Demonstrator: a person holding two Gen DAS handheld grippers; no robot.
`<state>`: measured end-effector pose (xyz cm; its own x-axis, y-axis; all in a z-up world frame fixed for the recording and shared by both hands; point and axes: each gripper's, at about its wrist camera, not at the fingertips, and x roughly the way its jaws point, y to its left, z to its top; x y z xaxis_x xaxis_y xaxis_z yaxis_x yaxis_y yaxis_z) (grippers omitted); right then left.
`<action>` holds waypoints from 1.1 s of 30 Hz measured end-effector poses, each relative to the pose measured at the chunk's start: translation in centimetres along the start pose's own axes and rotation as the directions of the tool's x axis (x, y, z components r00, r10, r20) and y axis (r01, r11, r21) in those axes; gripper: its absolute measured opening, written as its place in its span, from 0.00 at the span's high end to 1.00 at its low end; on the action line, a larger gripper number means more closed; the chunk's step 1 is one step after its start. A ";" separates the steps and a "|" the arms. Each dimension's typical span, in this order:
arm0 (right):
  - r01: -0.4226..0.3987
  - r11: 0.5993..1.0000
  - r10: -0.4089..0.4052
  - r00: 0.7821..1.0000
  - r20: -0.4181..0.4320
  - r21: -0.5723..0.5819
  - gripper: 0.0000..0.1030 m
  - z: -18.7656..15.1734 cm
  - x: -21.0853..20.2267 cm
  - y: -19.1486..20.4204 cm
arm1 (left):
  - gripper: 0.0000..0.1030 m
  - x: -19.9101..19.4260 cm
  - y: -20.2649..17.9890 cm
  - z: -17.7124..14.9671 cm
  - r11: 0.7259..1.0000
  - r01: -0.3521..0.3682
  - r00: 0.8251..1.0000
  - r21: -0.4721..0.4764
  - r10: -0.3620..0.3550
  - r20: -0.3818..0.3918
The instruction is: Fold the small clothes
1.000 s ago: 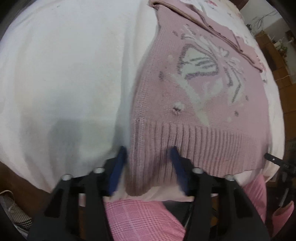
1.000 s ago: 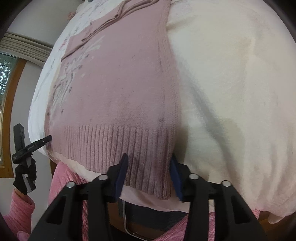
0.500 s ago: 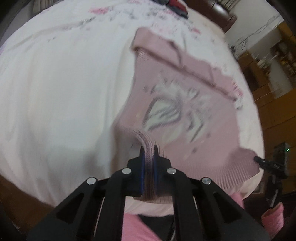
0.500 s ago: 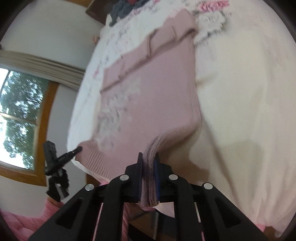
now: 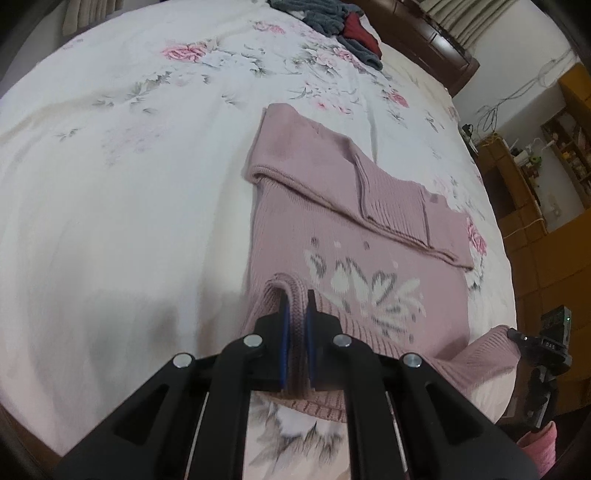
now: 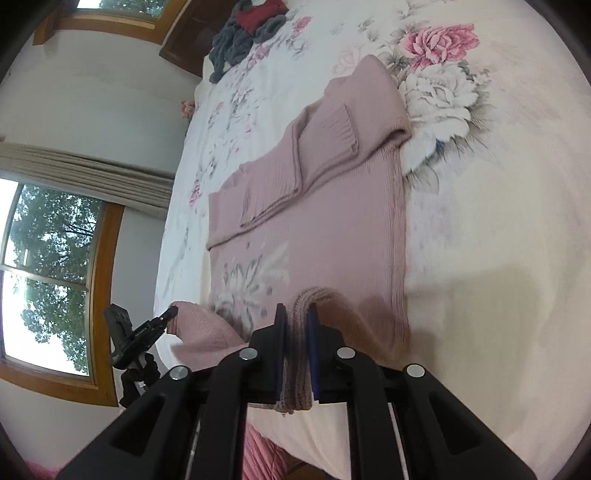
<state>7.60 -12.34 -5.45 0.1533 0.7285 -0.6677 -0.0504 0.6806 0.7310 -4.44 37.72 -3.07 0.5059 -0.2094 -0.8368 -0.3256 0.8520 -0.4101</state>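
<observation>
From the left wrist camera, the ribbed hem of the pink sweater point(image 5: 369, 236) is seen pinched between the narrow blue-padded jaws of the left gripper point(image 5: 295, 302), lifted into a small loop above the bed point(image 5: 129, 203). The rest of the sweater is laid flat on the floral sheet, sleeves folded across the chest, the white flower pattern just beyond the fingertips. The far hem corner is raised at the lower right, touched by the tip of the other gripper. A heap of grey and red clothes point(image 5: 332, 22) is seen well apart at the head of the bed.

From the right wrist camera, the right gripper point(image 6: 295, 314) is clamped tight on the other hem corner, knit bunched between its pads. The sweater stretches away flat. A window point(image 6: 44, 266) is seen on the left.
</observation>
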 end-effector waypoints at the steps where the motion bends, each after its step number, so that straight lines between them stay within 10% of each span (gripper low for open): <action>1: 0.007 1.000 -0.007 1.000 -0.004 0.012 0.90 0.8 0.4 -0.3 | 0.94 0.5 0.1 0.4 1.000 -0.002 1.000 -0.003 0.002 0.000; 23: 0.057 0.988 -0.054 0.998 -0.027 0.145 0.72 8.1 3.7 -6.0 | 0.77 6.7 4.2 6.0 0.973 0.089 0.993 -0.213 -0.103 -0.056; 33: 0.161 0.984 -0.162 0.987 -0.011 -0.075 0.65 7.1 3.1 -1.8 | 0.61 3.5 2.8 6.1 0.999 0.000 1.000 -0.046 0.000 0.006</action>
<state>15.14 -11.90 -7.82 0.1488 0.6091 -0.7790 -0.0985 0.7930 0.6012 1.30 42.34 -4.92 0.5109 -0.2066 -0.8344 -0.3616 0.8290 -0.4267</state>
